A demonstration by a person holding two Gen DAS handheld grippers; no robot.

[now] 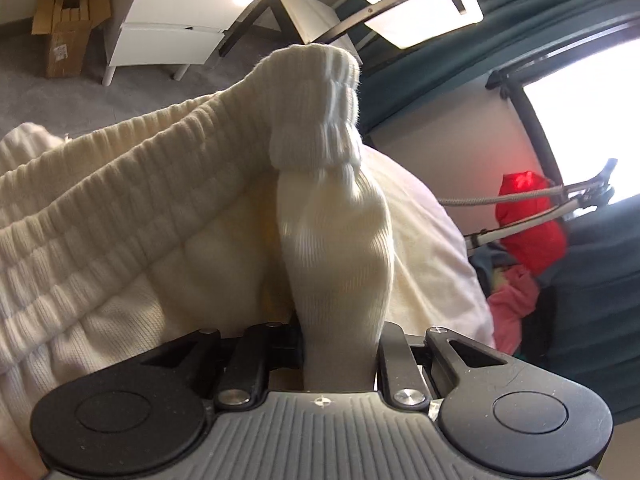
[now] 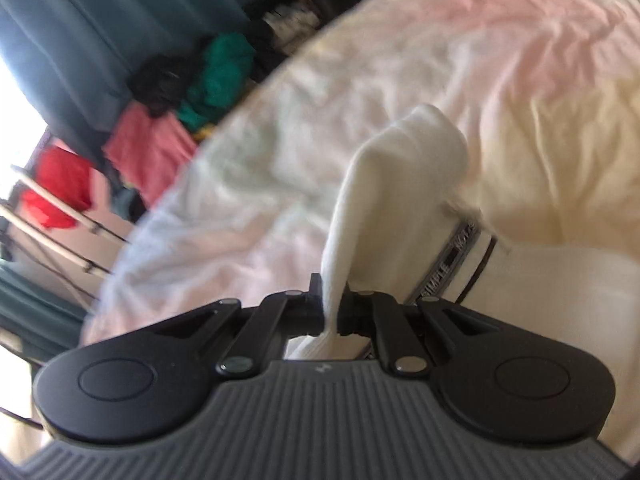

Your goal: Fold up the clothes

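Observation:
A cream knit garment with a ribbed waistband (image 1: pixel 132 184) fills the left wrist view. My left gripper (image 1: pixel 340 340) is shut on a bunch of this cream fabric (image 1: pixel 336 240), and the ribbed band folds over above it. In the right wrist view my right gripper (image 2: pixel 334 312) is shut on a pinch of the same cream garment (image 2: pixel 384 200), held above the bed. A woven label strip (image 2: pixel 452 256) shows on the cloth to the right. The fingertips of both grippers are hidden by fabric.
A bed with a pale pink and white sheet (image 2: pixel 360 60) lies below. A drying rack (image 1: pixel 520 220) holds red clothes (image 1: pixel 528 220). Piled clothes, green (image 2: pixel 216 80) and pink (image 2: pixel 148 148), sit by teal curtains (image 2: pixel 100 20). White drawers (image 1: pixel 172 20) and a cardboard box (image 1: pixel 68 24) stand on the floor.

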